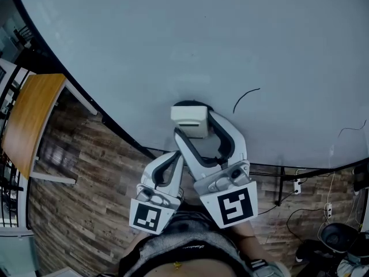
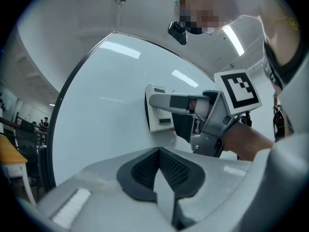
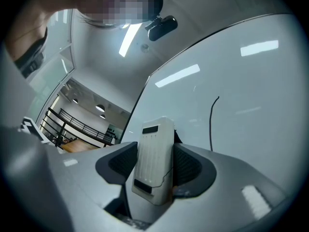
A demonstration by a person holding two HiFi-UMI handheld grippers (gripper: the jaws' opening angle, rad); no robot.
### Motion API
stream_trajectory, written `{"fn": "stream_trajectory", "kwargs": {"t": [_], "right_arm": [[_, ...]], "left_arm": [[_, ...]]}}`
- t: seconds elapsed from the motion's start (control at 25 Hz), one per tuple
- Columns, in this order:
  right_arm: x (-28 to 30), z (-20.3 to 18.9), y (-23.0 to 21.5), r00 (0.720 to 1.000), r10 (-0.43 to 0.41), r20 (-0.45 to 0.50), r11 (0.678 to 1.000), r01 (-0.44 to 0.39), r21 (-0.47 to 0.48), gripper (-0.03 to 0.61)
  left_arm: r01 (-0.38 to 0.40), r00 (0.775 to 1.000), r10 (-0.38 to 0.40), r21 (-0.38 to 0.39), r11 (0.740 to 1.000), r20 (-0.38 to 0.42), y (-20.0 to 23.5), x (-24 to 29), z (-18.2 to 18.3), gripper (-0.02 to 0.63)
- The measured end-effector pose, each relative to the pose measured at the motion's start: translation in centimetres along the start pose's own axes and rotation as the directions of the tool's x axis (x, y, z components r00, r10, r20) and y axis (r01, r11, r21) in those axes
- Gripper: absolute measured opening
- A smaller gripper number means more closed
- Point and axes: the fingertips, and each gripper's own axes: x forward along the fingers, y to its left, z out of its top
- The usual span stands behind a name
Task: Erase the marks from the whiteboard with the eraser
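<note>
The right gripper (image 1: 200, 133) clamped its fingers on the eraser (image 1: 189, 119) at the whiteboard (image 1: 173, 39) (mostly clean); one curved mark (image 1: 245, 98) nearby was unwiped. The left gripper (image 2: 158, 170) had its fingers closed on nothing.

Right hand-held gripper (image 2: 155, 103) holds eraser (image 2: 155, 121) against whiteboard (image 2: 106, 105)

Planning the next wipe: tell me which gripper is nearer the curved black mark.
Right. The right gripper holds the eraser just left of the mark; the left gripper sits lower, farther away.

White eraser (image 1: 189, 120) flat on whiteboard (image 1: 173, 39); curved black mark (image 1: 245, 98) beside.
</note>
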Motion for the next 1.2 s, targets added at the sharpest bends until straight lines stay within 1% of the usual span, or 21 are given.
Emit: {"fn": "stream_trajectory", "kwargs": {"t": [0.2,0.28,0.44,0.64,0.72,0.84,1.08,1.2], "right_arm": [[0.4,0.7,0.1,1.000,-0.029,-0.008,0.999,0.029,-0.023,0.236],[-0.2,1.0,-0.5,0.999,-0.041,-0.010,0.999,0.040,-0.033,0.236],[-2.5,0.9,-2.9,0.997,-0.067,-0.024,0.996,0.066,-0.053,0.236],[-7.5,1.1,-8.2,0.990,-0.134,-0.052,0.990,0.131,-0.057,0.238],[-8.5,1.2,-9.3,0.987,-0.153,-0.056,0.987,0.150,-0.057,0.238],[-8.6,1.3,-9.5,0.985,-0.163,-0.051,0.985,0.160,-0.056,0.238],[-8.6,1.3,-9.4,0.986,-0.158,-0.044,0.987,0.157,-0.031,0.238],[-8.4,1.9,-9.3,0.990,-0.139,-0.024,0.990,0.139,-0.014,0.238]], "left_arm": [[0.040,0.999,-0.040,-0.011,0.999,0.006,0.4,0.2,0.3,0.003],[0.055,0.998,-0.055,-0.018,0.998,0.004,-0.3,0.7,0.3,0.003],[0.080,0.997,-0.080,-0.029,0.996,0.003,-2.7,2.2,0.1,0.003],[0.122,0.992,-0.122,-0.026,0.992,0.004,-7.9,4.8,0.2,0.003],[0.136,0.991,-0.136,-0.035,0.990,-0.001,-8.8,5.1,0.1,0.003],[0.134,0.991,-0.134,-0.052,0.990,-0.006,-8.6,4.8,-0.1,0.003],[0.093,0.996,-0.093,-0.064,0.994,0.006,-7.9,4.4,-0.1,0.003],[0.074,0.997,-0.074,-0.059,0.995,0.007,-7.8,4.1,-0.2,0.003]]}}
